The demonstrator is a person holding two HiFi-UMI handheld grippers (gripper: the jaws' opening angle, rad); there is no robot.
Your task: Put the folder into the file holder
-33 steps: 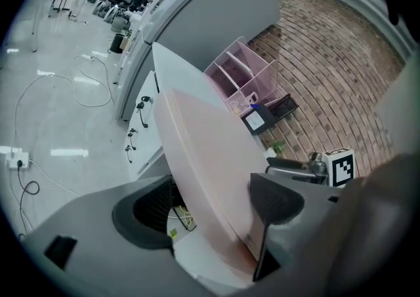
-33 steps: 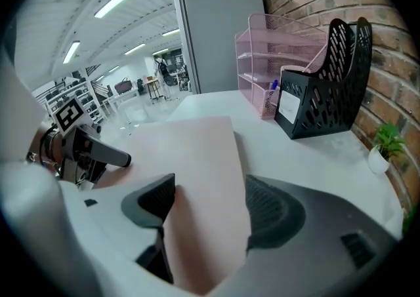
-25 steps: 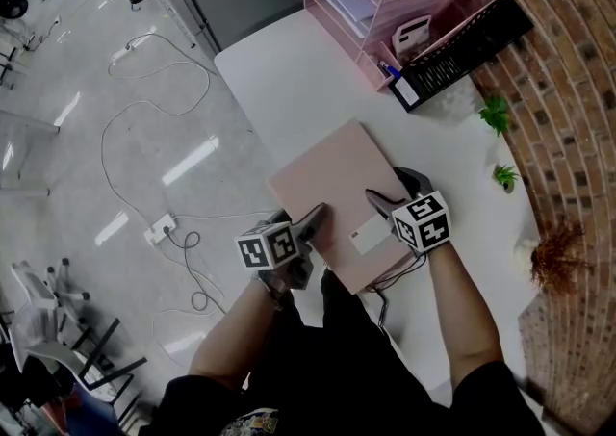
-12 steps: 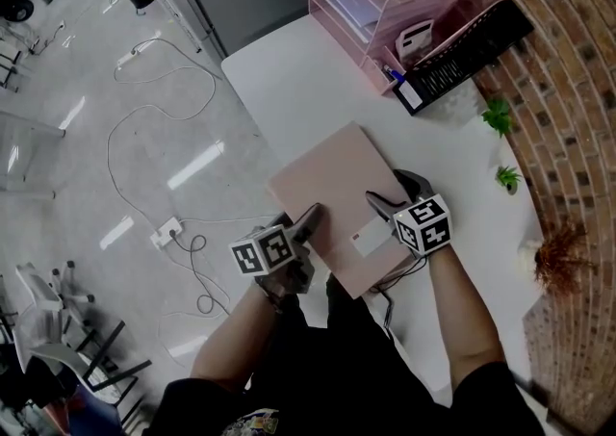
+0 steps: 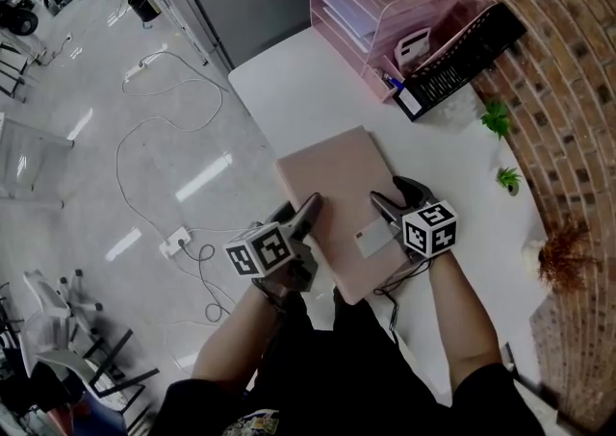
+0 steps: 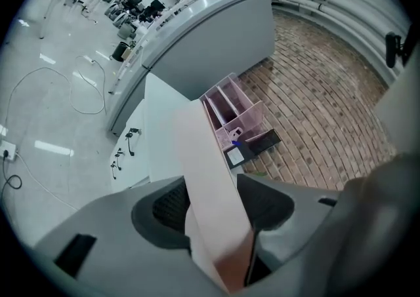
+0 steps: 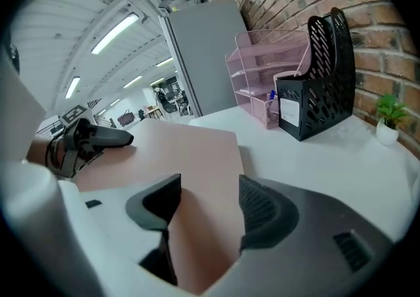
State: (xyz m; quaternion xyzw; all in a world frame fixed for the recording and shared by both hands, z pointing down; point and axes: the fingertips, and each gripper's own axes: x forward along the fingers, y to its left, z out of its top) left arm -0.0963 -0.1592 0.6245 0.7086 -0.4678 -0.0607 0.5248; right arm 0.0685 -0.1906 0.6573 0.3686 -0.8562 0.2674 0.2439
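The folder [image 5: 337, 203] lies on the table [image 5: 289, 78], well short of the file holder [image 5: 452, 64], so nothing is filed yet. The left gripper [image 5: 306, 213], jaws just closed in, pinches the edge farther from the holder. The right gripper [image 5: 393, 195], narrowing too, stands spread over the nearer edge. Lifting, carrying and slotting remain.

Black top [image 5: 337, 376], forearms bare. Left gripper [image 5: 310, 208], right gripper [image 5: 389, 195]: grey jaws, black ribbed pads [image 7: 261, 210], white cubes [image 5: 260, 251], black square markers.
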